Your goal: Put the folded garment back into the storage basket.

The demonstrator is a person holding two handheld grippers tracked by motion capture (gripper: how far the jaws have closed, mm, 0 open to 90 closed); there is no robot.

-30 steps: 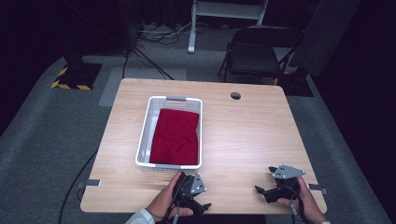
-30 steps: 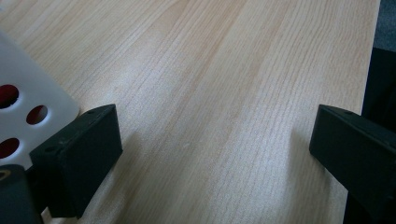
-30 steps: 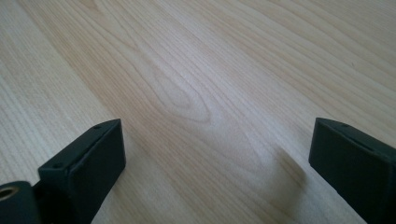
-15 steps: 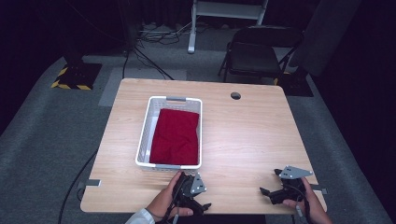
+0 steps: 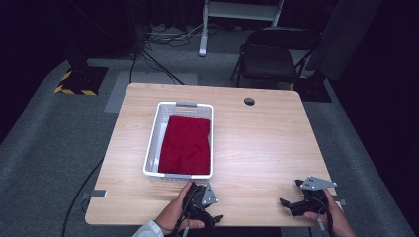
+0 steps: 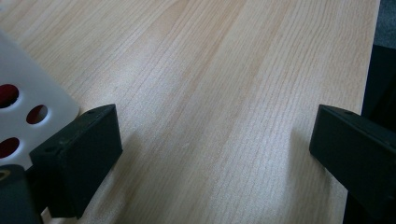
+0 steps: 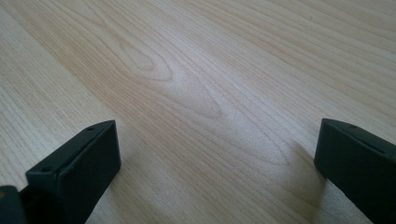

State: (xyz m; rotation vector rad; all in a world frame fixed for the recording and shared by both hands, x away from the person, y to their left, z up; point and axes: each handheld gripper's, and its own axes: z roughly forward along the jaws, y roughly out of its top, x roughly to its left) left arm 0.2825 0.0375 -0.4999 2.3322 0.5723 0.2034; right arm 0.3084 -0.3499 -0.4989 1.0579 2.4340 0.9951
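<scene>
The cloth (image 5: 186,145), dark red and folded, lay flat inside the basket (image 5: 151,148), which stood left of centre on the table (image 5: 262,148). Neither gripper touched either one.

My left gripper (image 5: 213,217) rested at the near edge of the table, just beside the near wall of the basket. In the left gripper view its jaws stood spread wide with bare wood between them, and the white perforated wall (image 6: 28,112) showed at the left with red visible through its holes. It was released and held nothing.

My right gripper (image 5: 285,203) sat at the near right corner, well apart from the basket. Its own view showed the jaws likewise parted over bare wood, nothing between them.

Compared with a second before, I noted one change: the right gripper had drawn back toward the near right edge. The left gripper, basket and cloth were as they had been.

I judged this as both grippers parked clear of the work. The cloth lay neat and fully inside the basket, so either its placement was complete or a pick-up had not yet begun. The pictures did not settle which.
</scene>
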